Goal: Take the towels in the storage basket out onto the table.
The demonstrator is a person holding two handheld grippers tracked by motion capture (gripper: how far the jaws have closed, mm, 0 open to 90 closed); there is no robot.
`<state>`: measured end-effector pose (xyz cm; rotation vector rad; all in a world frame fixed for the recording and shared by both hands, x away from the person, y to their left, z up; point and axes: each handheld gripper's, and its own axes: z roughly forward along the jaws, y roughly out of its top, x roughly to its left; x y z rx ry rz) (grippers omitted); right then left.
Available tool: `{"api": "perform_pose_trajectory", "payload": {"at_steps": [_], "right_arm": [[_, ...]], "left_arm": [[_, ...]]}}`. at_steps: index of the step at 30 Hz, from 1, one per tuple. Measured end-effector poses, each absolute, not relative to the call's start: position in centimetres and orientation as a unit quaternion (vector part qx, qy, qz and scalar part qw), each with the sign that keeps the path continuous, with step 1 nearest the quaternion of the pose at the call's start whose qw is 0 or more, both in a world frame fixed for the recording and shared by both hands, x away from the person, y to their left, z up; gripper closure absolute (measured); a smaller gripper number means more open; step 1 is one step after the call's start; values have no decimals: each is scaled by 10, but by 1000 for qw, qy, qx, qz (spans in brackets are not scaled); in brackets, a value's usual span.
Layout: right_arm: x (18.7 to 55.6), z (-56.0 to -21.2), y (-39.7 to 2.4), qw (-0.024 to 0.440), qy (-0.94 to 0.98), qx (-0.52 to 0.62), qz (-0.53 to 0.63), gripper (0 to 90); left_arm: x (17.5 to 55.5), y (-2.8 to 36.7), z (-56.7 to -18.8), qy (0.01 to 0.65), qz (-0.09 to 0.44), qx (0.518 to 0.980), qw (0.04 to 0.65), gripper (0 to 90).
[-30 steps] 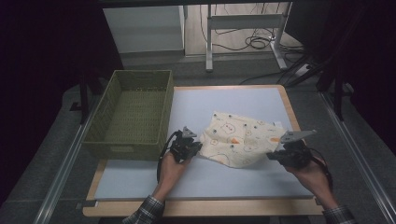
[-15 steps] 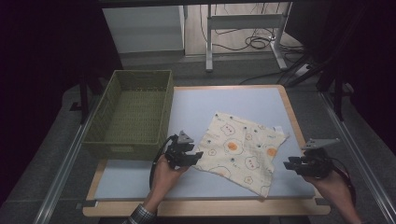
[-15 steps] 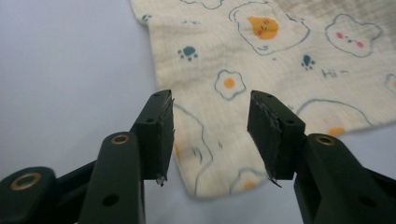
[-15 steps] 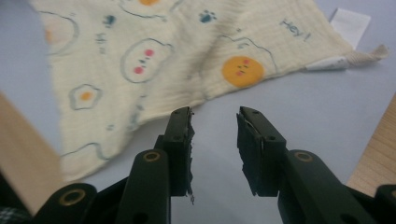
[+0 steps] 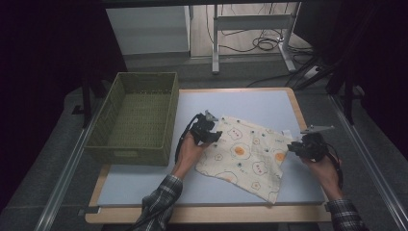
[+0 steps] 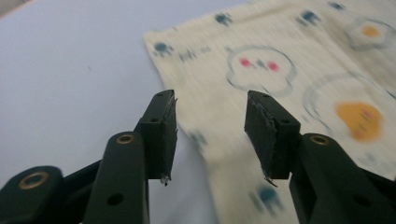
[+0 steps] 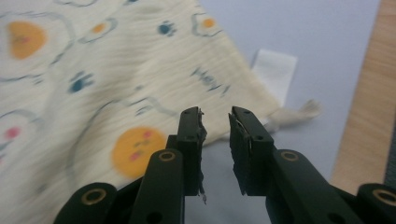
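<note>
Cloth (image 5: 248, 155) is lying flat, thin + floppy, so I'm keeping both grippers (image 6: 211, 136) (image 7: 215, 151) open, empty, aiming for corners.

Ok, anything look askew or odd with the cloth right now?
Slightly. The cloth lies flat but turned at an angle to the mat, one corner pointing at the near edge. Its white tag and a loose string end stick out at the right corner. Both grippers have their jaws open, off the cloth. No damage visible.

Plaid flannel sleeves (image 5: 159, 199); black tongs (image 6: 210, 135), brass-ringed screw holes, worn pad edges, black cables
</note>
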<state>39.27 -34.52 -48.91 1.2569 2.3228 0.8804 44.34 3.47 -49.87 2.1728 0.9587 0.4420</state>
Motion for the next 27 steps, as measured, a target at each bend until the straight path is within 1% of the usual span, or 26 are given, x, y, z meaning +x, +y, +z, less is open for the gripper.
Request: {"api": "perform_pose_trajectory", "payload": {"at_steps": [5,11,15,18,20,22,23,24,25,26,27], "right_arm": [[414,-493,-348,190,808,464,309,737],[425,-493,-356,192,798,481,309,742],[429,-494,-361,186,794,487,314,743],[433,-499,-360,179,797,486,311,690],[435,-504,-356,177,802,482,305,666],[437,-508,-352,183,808,479,292,670],[437,-508,-352,182,806,480,295,720],[436,-508,-351,176,806,481,297,778],[436,-508,-350,174,807,479,298,825],[435,-507,-348,168,809,480,296,853],[435,-506,-346,173,813,475,289,865]], "left_arm": [[481,29,-501,379,179,837,351,598],[513,21,-512,386,169,838,347,623],[527,13,-518,387,164,837,351,620],[533,7,-526,392,169,836,345,607],[535,6,-530,391,174,834,348,576],[537,8,-532,400,169,827,356,550],[538,8,-533,403,159,824,364,557],[538,9,-534,406,148,822,371,615],[537,9,-535,410,145,819,375,649],[535,9,-535,412,140,817,378,684],[535,9,-534,412,135,818,379,771]]}}
